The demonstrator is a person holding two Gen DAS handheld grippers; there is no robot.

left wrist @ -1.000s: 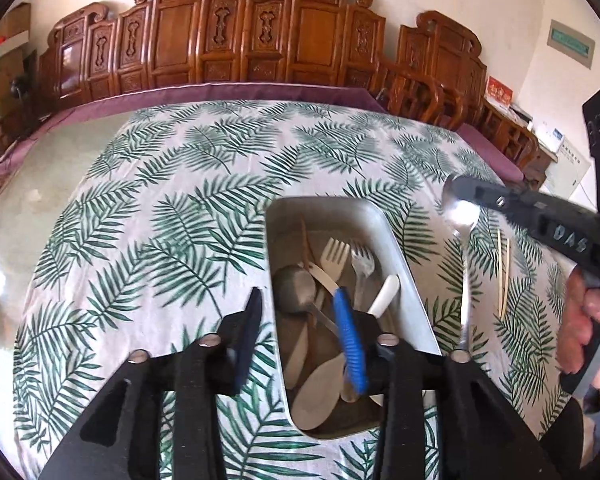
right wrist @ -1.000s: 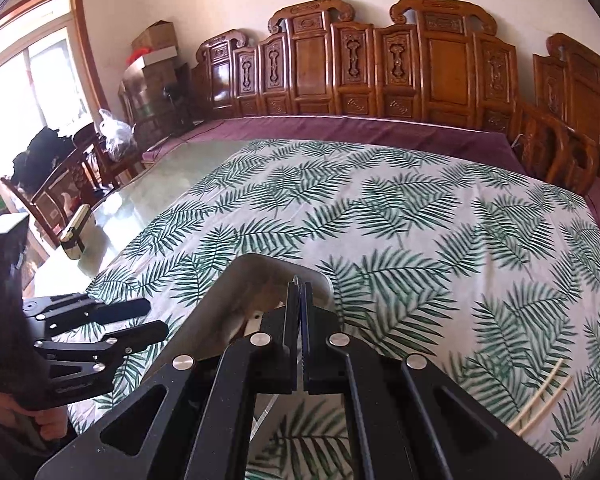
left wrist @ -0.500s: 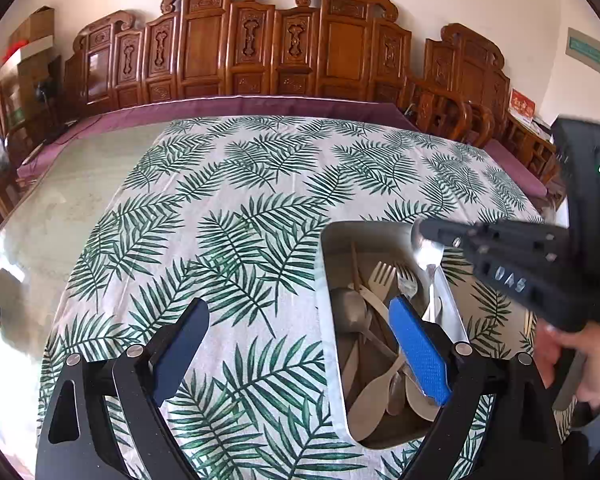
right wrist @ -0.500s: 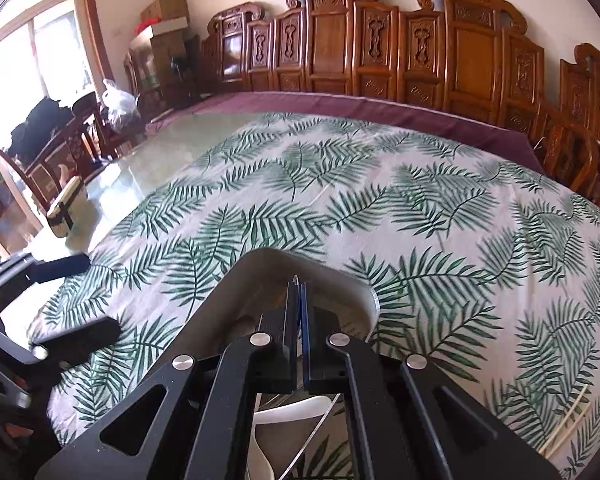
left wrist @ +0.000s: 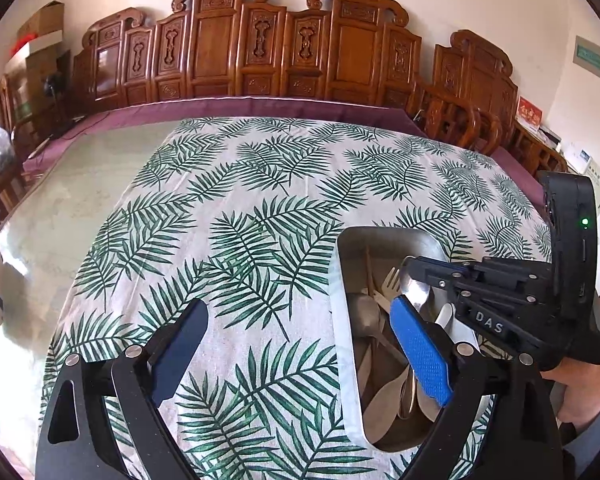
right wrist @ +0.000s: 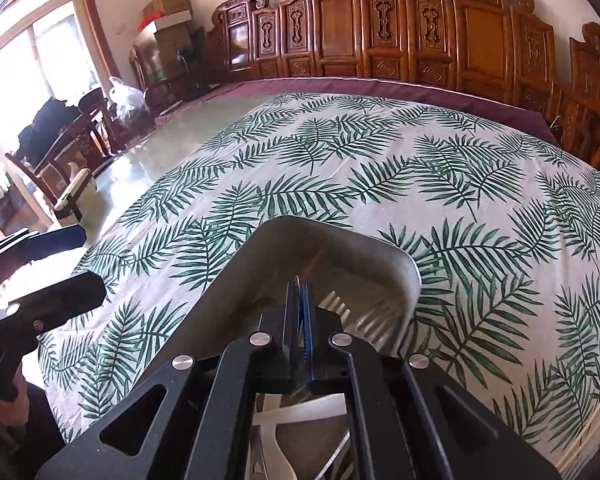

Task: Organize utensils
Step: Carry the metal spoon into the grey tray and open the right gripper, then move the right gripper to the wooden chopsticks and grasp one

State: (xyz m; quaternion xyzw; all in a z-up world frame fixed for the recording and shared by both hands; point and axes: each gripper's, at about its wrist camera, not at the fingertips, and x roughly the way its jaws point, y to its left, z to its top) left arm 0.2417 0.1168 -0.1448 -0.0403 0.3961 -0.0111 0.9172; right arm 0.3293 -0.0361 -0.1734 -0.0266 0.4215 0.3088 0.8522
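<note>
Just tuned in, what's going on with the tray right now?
A person is sorting utensils into the metal tray on the leaf-print tablecloth. The right gripper, shut on a metal spoon, is over the tray. The left gripper is open and empty beside it. Forks and spoons already lie inside.

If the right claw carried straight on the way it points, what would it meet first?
Most likely the forks lying in the metal tray, just beyond the right claw; depth is hard to judge.

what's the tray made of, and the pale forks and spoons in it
Tray: looks like brushed metal, dull grey with a soft sheen on its rim. Pale forks and spoons: probably plastic or a wood-fibre mix, matte beige with no shine; hard to tell which.
</note>
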